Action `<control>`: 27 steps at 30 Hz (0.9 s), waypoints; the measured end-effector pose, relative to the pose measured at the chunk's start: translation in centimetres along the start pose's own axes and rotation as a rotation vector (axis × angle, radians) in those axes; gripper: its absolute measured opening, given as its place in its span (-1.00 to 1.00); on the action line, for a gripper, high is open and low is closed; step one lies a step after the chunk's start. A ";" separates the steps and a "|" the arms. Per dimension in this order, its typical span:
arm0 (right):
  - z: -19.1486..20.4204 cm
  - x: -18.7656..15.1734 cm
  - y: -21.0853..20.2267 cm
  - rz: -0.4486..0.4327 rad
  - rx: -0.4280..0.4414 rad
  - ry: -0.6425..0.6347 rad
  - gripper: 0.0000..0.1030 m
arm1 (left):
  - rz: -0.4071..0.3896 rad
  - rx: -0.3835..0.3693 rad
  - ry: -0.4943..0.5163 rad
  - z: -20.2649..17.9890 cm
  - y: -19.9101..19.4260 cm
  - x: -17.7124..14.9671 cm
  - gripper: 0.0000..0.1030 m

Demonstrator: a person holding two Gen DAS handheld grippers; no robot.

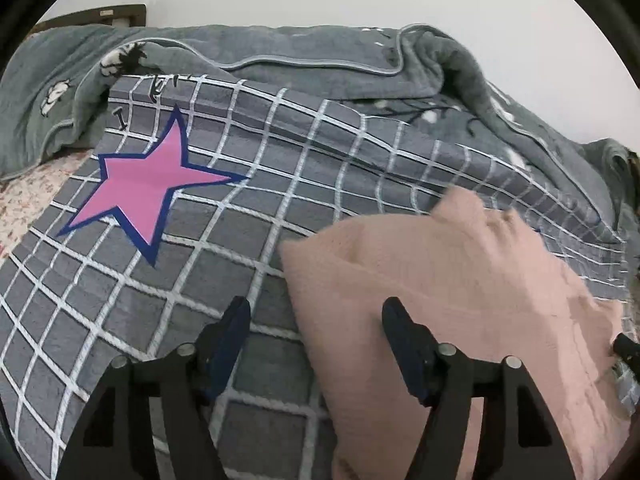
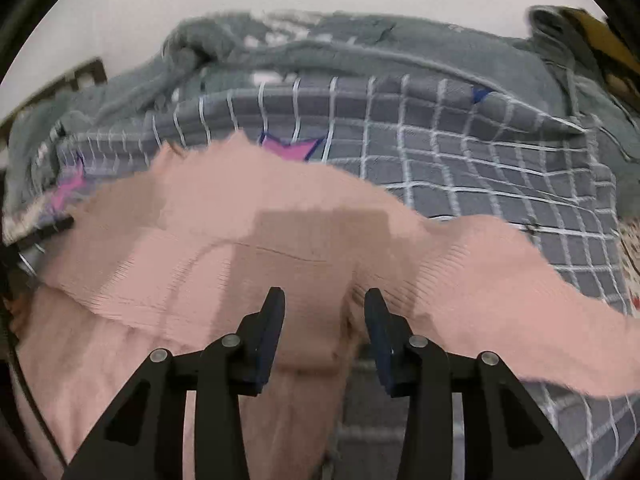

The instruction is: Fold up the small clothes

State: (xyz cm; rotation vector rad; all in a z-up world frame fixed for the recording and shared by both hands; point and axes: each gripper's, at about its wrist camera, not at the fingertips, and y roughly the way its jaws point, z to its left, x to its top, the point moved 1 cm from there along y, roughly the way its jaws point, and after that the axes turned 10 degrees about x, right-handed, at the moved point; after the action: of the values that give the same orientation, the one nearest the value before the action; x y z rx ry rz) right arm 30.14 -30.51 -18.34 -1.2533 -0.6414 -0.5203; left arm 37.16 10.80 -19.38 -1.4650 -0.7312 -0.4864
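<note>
Pink garment [image 2: 280, 240] blurred in right view, pink star [image 1: 148, 184] clear only in left, both fingers apart, empty.

A bedroom: rumpled blankets [image 1: 320, 52] cover a bed [image 1: 24, 200]

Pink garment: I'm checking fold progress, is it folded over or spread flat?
Partly folded. In the right wrist view the pink garment has one layer lapped over another, with a ribbed edge across it; it is not neatly flat.

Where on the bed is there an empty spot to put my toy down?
Bare checked blanket lies between the pink star and the pink garment. In the right wrist view, more lies right of the garment. The far side is crowded with bunched grey-green bedding.
</note>
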 end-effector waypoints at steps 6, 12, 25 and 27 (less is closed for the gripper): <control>-4.8 -3.1 -10.6 -0.201 -0.158 0.045 0.28 | -0.048 0.037 0.108 -2.6 -3.6 -1.3 0.30; -15.4 -8.6 -17.1 -0.257 -0.280 0.304 0.28 | -0.073 0.096 0.125 -2.9 -6.7 -1.6 0.30; -25.0 -11.3 -15.6 -0.202 -0.253 0.530 -0.20 | -0.034 0.174 -0.004 -2.1 -8.3 -2.6 0.30; -26.0 -11.1 -15.3 -0.199 -0.232 0.552 -0.20 | -0.033 0.187 -0.008 -2.3 -8.3 -2.7 0.30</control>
State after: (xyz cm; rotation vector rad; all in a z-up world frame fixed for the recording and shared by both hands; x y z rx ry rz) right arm 15.92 -59.27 -20.16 -1.1920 -0.2403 -1.0839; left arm 29.77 7.53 -15.26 -1.2822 -0.7872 -0.4261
